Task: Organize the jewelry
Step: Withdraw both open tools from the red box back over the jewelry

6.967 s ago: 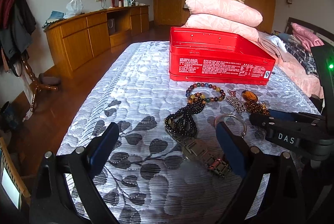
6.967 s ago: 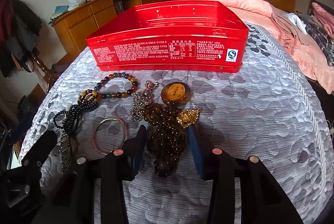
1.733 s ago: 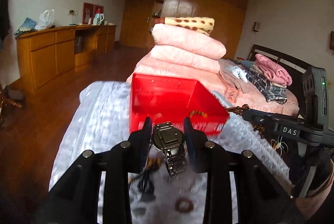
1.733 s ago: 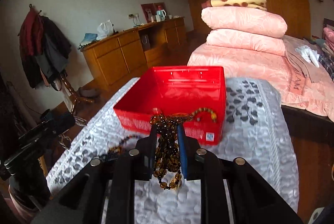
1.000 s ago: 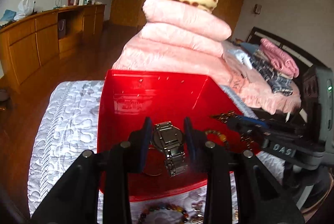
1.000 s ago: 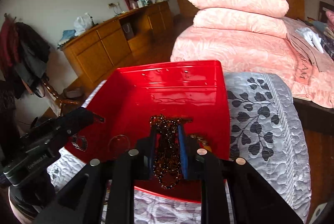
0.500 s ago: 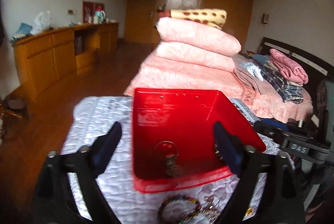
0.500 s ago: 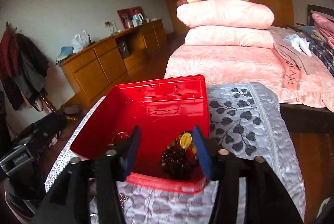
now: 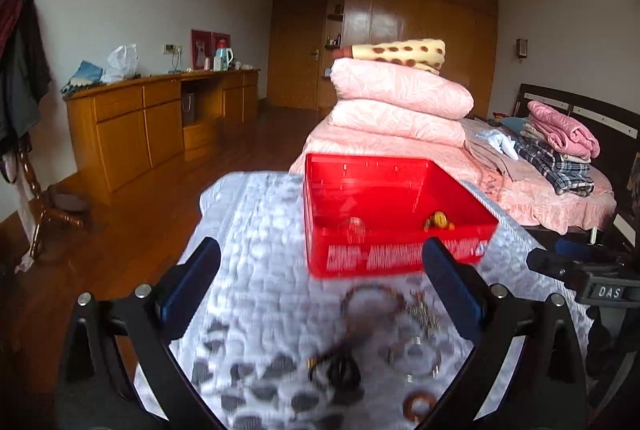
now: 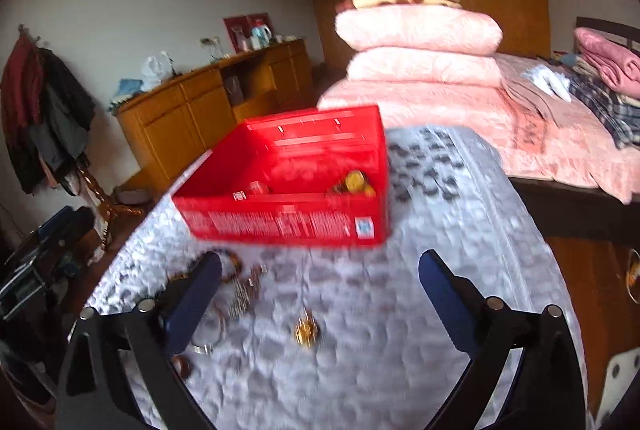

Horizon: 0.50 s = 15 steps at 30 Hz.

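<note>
1. Jewelry is split between two places: some pieces lie loose on the silver quilted bedspread (image 9: 256, 222), others inside the red tin box (image 9: 384, 230) beyond them.
2. Left gripper (image 9: 320, 286): jaws spread wide, holding nothing, raised over the loose pieces.
3. Loose pieces, blurred by motion: a beaded bracelet (image 9: 370, 300), a dark bead strand (image 9: 340, 366) and a metal ring (image 9: 416, 360), all on the near side of the box.
4. Box interior: a watch (image 9: 352, 228) toward the left, an amber-and-gold bead bundle (image 9: 439, 221) toward the right.
5. Right gripper (image 10: 320, 286): jaws also wide apart and empty; a small gold pendant (image 10: 306, 330) lies on the bedspread between its fingers.
</note>
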Motion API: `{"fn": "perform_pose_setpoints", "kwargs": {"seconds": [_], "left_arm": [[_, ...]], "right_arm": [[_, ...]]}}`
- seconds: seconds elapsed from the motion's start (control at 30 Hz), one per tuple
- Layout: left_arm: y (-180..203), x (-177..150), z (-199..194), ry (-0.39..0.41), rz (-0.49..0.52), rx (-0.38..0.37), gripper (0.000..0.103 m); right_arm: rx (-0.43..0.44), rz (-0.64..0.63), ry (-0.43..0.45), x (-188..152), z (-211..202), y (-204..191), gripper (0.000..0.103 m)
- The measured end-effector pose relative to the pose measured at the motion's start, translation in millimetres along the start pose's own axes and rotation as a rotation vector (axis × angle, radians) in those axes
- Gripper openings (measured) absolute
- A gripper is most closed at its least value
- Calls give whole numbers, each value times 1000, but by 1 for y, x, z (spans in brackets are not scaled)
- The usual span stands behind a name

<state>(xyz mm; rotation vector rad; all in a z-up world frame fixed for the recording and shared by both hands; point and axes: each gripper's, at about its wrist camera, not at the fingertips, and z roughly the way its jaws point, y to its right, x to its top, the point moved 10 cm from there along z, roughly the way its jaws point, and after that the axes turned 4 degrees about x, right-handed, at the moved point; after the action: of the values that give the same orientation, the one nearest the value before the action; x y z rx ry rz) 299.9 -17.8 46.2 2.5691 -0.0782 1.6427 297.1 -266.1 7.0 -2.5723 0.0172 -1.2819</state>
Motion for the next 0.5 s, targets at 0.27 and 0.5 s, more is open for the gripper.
{"fn": "perform_pose_setpoints", "kwargs": {"seconds": [0.27, 0.5], "left_arm": [[-6, -39, -14, -47, 4, 38, 98], [11, -63, -21, -77, 51, 35, 98]], "right_arm": [[3, -11, -48, -41, -2, -1, 97], [-21, -25, -68, -63, 4, 1, 97]]}}
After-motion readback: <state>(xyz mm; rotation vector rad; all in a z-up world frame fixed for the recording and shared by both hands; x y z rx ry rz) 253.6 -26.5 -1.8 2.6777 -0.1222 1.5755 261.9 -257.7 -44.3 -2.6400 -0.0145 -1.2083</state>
